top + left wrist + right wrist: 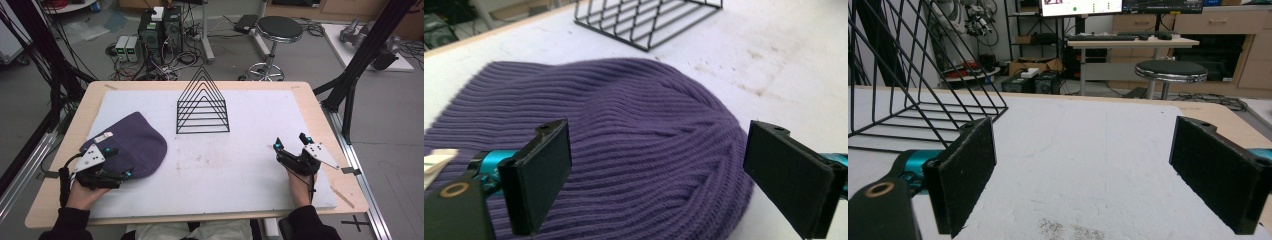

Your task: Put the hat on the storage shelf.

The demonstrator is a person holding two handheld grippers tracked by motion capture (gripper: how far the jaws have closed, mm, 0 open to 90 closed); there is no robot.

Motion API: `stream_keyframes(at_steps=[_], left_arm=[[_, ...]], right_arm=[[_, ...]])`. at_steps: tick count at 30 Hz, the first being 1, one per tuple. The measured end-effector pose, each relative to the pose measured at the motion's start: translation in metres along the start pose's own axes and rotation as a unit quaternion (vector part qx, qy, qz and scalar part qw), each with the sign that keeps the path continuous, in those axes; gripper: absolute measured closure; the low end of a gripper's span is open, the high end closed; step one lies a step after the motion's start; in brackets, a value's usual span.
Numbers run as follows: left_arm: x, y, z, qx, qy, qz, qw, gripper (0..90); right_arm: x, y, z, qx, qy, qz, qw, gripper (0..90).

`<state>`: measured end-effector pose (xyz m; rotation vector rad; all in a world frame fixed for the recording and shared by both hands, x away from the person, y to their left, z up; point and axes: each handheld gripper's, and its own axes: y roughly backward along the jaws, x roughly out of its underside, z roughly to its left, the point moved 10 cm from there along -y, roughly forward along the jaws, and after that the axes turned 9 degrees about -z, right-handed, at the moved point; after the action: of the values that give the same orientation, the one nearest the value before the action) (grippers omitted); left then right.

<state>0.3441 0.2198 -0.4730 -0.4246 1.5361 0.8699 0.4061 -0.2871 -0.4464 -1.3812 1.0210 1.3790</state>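
A purple ribbed knit beanie [131,141] lies flat on the left part of the white mat [225,165], with a small white label [104,136] at its left edge. My left gripper [118,162] is held open right at the hat's near rim. In the left gripper view the beanie [624,125] spreads under and between the jaws of that gripper [669,175], and nothing is pinched. My right gripper [290,142] hovers open over the bare mat at the right, and in its own view the right gripper [1093,175] has nothing between its jaws.
A black wire rack [202,107] with a triangular outline stands at the back middle of the mat, also seen as the rack [644,20] and the rack [913,85]. Beyond the wooden table [320,110] are a stool [279,30], computer boxes and cables on the floor.
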Motion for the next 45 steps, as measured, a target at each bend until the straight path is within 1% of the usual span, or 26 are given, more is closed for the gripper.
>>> stream_keyframes(at_steps=[2, 3, 7, 10, 11, 13, 17, 20, 22, 23, 26, 28, 30, 32, 34, 35, 36, 37, 38, 39, 40, 41, 42, 43, 44, 45], left_arm=[[0.002, -0.001, -0.003, 0.013, 0.013, 0.007, 0.9998, 12.5], [0.002, -0.002, -0.004, 0.014, 0.014, 0.008, 0.9998, 12.5], [0.005, -0.003, -0.006, 0.02, 0.01, 0.019, 0.9996, 12.6], [0.009, -0.006, -0.008, 0.027, 0.006, 0.033, 0.9991, 12.7], [0.012, -0.007, -0.009, 0.032, 0.003, 0.041, 0.9986, 12.6], [0.014, -0.008, -0.012, 0.038, 0.006, 0.05, 0.998, 12.7], [0.018, -0.01, -0.015, 0.044, -0.008, 0.064, 0.997, 12.6], [0.021, -0.012, -0.016, 0.045, -0.016, 0.076, 0.996, 12.6], [0.023, -0.013, -0.016, 0.041, -0.022, 0.081, 0.9956, 12.6], [0.025, -0.014, -0.016, 0.044, -0.025, 0.088, 0.9949, 12.8], [0.029, -0.015, -0.018, 0.043, -0.034, 0.1, 0.9935, 12.9], [0.03, -0.016, -0.018, 0.043, -0.037, 0.105, 0.9928, 13.7], [0.031, -0.016, -0.017, 0.037, -0.04, 0.111, 0.9923, 15.1], [0.034, -0.017, -0.015, 0.027, -0.049, 0.128, 0.9902, 19.8], [0.034, -0.019, -0.015, 0.026, -0.052, 0.134, 0.9893, 21.4], [0.033, -0.019, -0.014, 0.024, -0.049, 0.138, 0.989, 21.4], [0.033, -0.019, -0.014, 0.021, -0.047, 0.141, 0.9887, 29.3], [0.032, -0.019, -0.013, 0.017, -0.046, 0.141, 0.9888, 29.3], [0.032, -0.02, -0.012, 0.017, -0.045, 0.141, 0.9888, 38.0], [0.031, -0.019, -0.011, 0.014, -0.046, 0.141, 0.9888, 38.0], [0.031, -0.019, -0.01, 0.011, -0.048, 0.139, 0.9891, 50.4], [0.03, -0.018, -0.007, 0.003, -0.057, 0.137, 0.989, 57.1], [0.03, -0.018, -0.007, 0.003, -0.057, 0.137, 0.989, 61.9], [0.03, -0.018, -0.006, -0.003, -0.065, 0.135, 0.9887, 66.5], [0.029, -0.018, -0.006, -0.006, -0.071, 0.132, 0.9887, 66.5], [0.028, -0.018, -0.006, -0.008, -0.082, 0.128, 0.9882, 72.6]], right_arm=[[0.0, 0.0, 0.001, -0.001, -0.002, 0.002, 1.0, 10.7], [0.0, 0.0, 0.0, -0.002, 0.0, 0.001, 1.0, 10.7], [0.0, 0.0, 0.0, -0.002, 0.0, 0.001, 1.0, 10.7], [0.001, 0.0, 0.0, -0.001, 0.0, 0.002, 1.0, 10.7], [0.001, 0.0, 0.0, 0.0, 0.001, 0.003, 1.0, 10.7], [0.001, 0.0, 0.0, 0.002, 0.0, 0.004, 1.0, 10.7], [0.001, 0.0, -0.001, 0.004, -0.002, 0.004, 1.0, 10.7], [0.001, 0.0, -0.002, 0.007, -0.002, 0.005, 1.0, 10.7], [0.001, 0.0, -0.002, 0.008, -0.002, 0.005, 1.0, 10.7], [0.001, 0.0, -0.002, 0.008, -0.004, 0.004, 0.9999, 10.7], [0.001, 0.0, -0.002, 0.009, -0.002, 0.004, 0.9999, 10.7], [0.001, 0.0, -0.003, 0.009, -0.001, 0.004, 0.9999, 10.7], [0.001, 0.0, -0.002, 0.009, -0.003, 0.004, 0.9999, 10.7], [0.001, 0.0, -0.002, 0.01, -0.004, 0.005, 0.9999, 10.7], [0.001, 0.0, -0.003, 0.01, -0.001, 0.004, 0.9999, 10.7], [0.001, 0.0, -0.003, 0.01, -0.001, 0.004, 0.9999, 10.7], [0.001, 0.0, -0.003, 0.011, -0.002, 0.004, 0.9999, 10.7], [0.001, 0.0, -0.003, 0.011, -0.002, 0.004, 0.9999, 10.7], [0.002, 0.0, -0.003, 0.01, -0.002, 0.005, 0.9999, 10.7], [0.002, 0.0, -0.003, 0.01, -0.002, 0.005, 0.9999, 10.7], [0.002, 0.0, -0.003, 0.01, -0.002, 0.005, 0.9999, 10.7], [0.001, 0.0, -0.003, 0.01, -0.002, 0.004, 0.9999, 10.7], [0.001, 0.0, -0.003, 0.01, -0.002, 0.004, 0.9999, 10.7], [0.001, 0.0, -0.003, 0.01, -0.001, 0.004, 0.9999, 10.7], [0.001, 0.0, -0.003, 0.01, -0.001, 0.004, 0.9999, 10.7], [0.001, 0.0, -0.003, 0.01, -0.002, 0.004, 0.9999, 10.7]])
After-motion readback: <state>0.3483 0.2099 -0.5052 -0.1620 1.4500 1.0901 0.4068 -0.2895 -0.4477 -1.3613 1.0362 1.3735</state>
